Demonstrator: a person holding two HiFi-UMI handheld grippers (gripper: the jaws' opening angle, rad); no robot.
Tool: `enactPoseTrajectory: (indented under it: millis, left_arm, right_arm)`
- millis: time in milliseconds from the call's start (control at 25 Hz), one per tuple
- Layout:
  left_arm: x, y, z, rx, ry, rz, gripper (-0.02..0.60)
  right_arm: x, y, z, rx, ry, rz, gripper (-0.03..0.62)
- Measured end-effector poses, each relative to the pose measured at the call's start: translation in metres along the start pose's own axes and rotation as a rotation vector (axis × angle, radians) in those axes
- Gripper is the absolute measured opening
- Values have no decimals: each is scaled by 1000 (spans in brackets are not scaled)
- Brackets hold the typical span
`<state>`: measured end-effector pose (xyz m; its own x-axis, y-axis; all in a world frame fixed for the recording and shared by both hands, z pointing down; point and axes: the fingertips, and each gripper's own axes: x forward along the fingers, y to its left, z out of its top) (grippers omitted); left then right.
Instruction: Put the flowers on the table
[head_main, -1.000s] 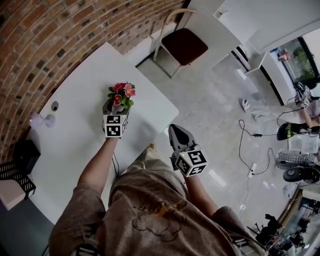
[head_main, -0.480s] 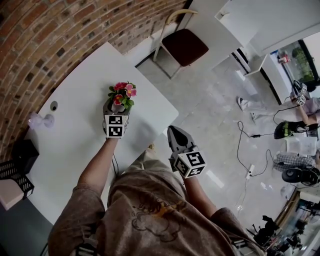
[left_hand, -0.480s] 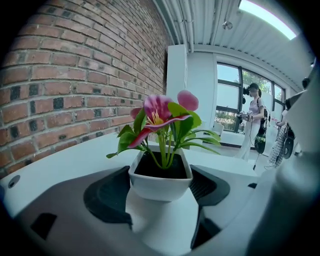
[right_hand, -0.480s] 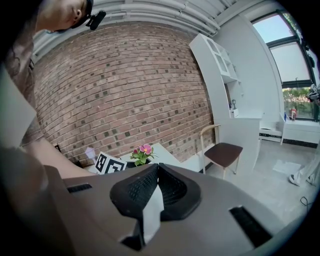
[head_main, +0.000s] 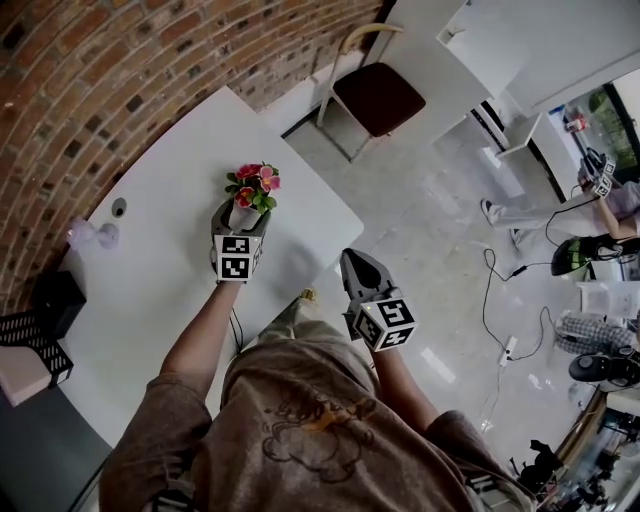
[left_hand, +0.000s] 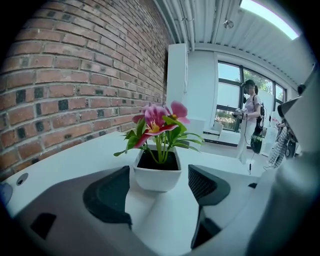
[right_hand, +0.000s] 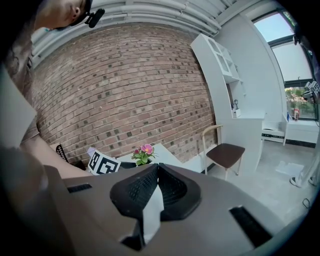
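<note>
Resting on the surface (head_main: 150, 270), flowers (left_hand: 158, 150) are being released: left gripper (left_hand: 159, 194) fingers (left_hand: 107, 196) parted, holding nothing; right gripper (right_hand: 156, 175) closed, empty; straight withdrawal judged next.

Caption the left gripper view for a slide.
Left tongs open on either side of a potted pink flower standing on the white table.
</note>
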<state>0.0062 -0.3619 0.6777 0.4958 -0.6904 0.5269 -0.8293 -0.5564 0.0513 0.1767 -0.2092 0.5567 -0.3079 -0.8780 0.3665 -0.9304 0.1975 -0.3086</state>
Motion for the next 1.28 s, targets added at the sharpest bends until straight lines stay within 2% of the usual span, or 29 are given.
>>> enactPoseTrajectory:
  millis: [320,760,920,1280]
  left_arm:
    - [-46,-7,8,-51,-24,-8,365]
    - [-125,-24,43,-92,-119,-61,364]
    - [-153,-20,54,-158,-158,-78,364]
    - [-206,6,76,-220,-267,-6,364]
  right_arm:
    - [0,9,3,-28,-8,40,3]
    - [-5,22,14,-57,-43,90,3]
    - [-4,27,18,-93,-42,93,3]
    - [4,49,31,-126,-66,151,3]
